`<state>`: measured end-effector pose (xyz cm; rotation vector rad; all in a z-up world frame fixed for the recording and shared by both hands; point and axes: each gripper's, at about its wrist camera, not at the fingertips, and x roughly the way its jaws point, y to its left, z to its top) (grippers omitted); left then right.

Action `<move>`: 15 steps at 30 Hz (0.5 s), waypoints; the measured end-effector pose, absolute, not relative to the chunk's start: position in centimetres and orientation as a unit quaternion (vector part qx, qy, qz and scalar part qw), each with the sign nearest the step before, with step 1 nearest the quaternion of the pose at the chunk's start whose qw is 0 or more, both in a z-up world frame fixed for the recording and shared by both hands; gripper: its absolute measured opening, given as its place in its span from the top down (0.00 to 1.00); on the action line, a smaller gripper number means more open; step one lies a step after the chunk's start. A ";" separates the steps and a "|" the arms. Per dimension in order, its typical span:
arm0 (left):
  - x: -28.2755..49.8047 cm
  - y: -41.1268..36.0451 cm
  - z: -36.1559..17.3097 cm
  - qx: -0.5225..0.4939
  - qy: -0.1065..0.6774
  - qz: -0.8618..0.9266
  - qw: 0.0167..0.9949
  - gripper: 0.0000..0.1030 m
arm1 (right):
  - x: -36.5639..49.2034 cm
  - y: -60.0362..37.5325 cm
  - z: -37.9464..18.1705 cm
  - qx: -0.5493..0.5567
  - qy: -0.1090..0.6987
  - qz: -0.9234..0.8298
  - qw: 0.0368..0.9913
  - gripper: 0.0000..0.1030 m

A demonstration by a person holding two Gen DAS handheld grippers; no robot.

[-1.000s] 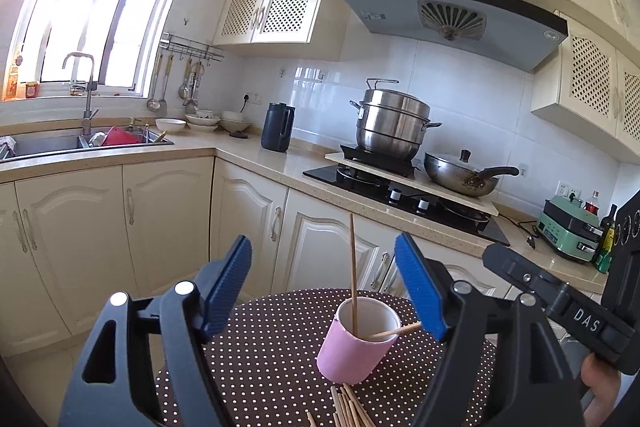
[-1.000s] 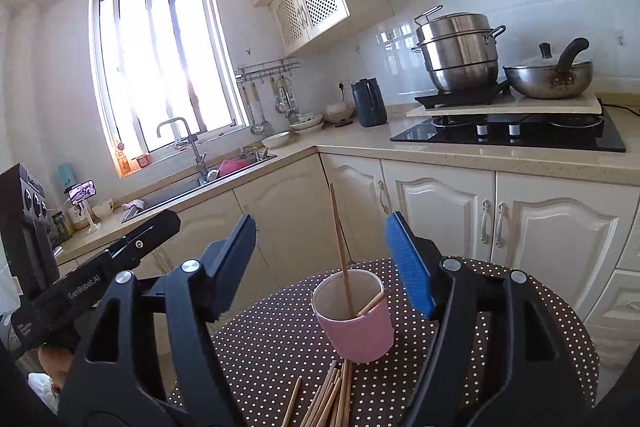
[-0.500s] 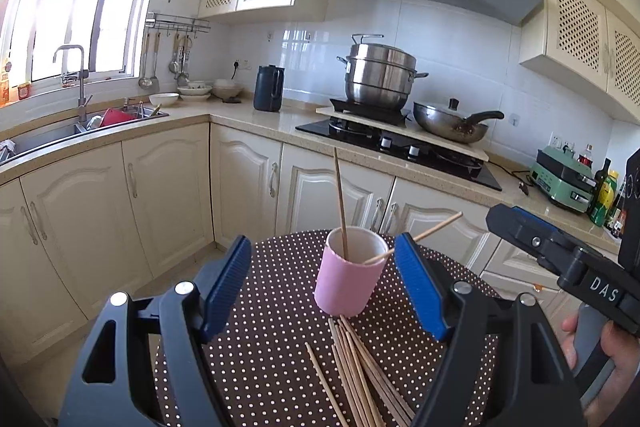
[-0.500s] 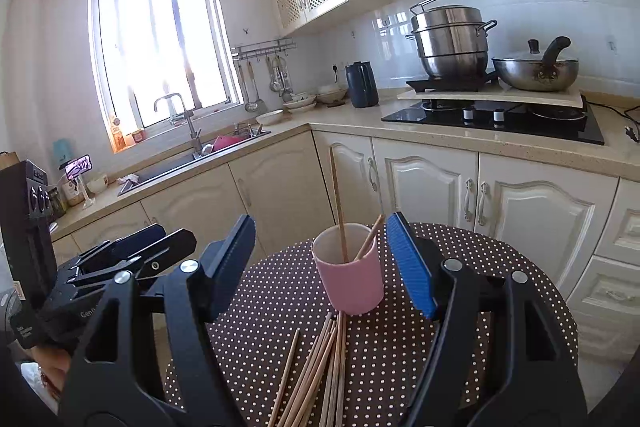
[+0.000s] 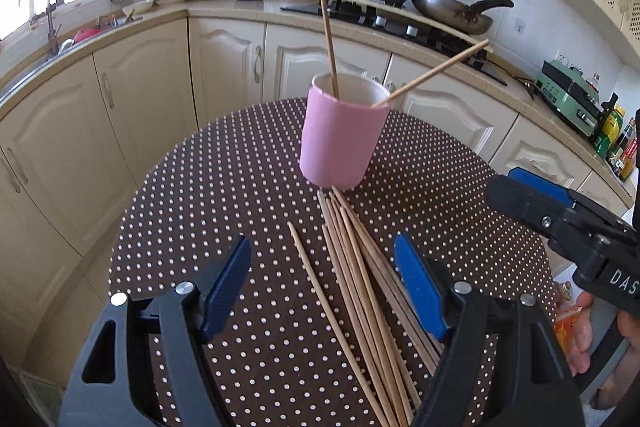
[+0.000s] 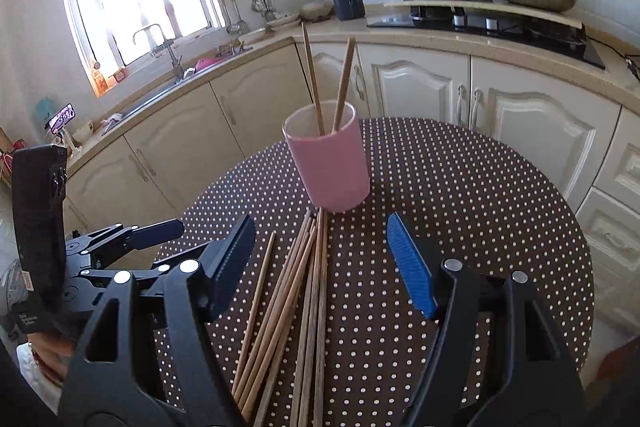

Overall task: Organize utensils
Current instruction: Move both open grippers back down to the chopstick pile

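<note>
Left to right we list: left gripper [image 5: 322, 285], jaws spread, nothing between the pads, above the round dotted table [image 5: 224, 187]; loose chopsticks [image 5: 360, 279] fanned flat on the cloth, tips just beside the pink cup [image 5: 342, 143], upright with two chopsticks standing inside; right gripper [image 6: 322, 263], likewise spread and empty-jawed.

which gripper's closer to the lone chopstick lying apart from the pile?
Left. The left gripper hovers open right over the lone chopstick; the right gripper sits over the pile beside it.
</note>
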<state>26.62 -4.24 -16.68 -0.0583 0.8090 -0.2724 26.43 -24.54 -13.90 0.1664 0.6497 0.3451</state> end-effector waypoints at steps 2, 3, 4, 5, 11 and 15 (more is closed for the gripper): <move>27.1 -4.1 -17.6 -0.039 0.409 -0.137 0.902 0.29 | 26.8 -24.4 -14.9 0.078 0.338 0.167 0.923 0.34; 27.3 -4.1 -18.1 -0.043 0.417 -0.139 0.897 0.29 | 26.9 -24.4 -15.4 0.077 0.347 0.167 0.920 0.34; 27.4 -4.1 -18.6 -0.044 0.425 -0.141 0.893 0.30 | 27.1 -24.3 -15.8 0.077 0.353 0.167 0.918 0.34; 27.6 -4.4 -18.9 -0.044 0.430 -0.142 0.890 0.30 | 27.2 -24.3 -16.2 0.075 0.361 0.166 0.915 0.34; 28.8 -5.4 -21.6 -0.029 0.484 -0.131 0.865 0.52 | 28.1 -24.2 -18.1 0.074 0.397 0.169 0.899 0.34; 29.4 -5.4 -22.9 -0.025 0.510 -0.114 0.852 0.60 | 28.7 -24.0 -19.0 0.070 0.417 0.173 0.890 0.34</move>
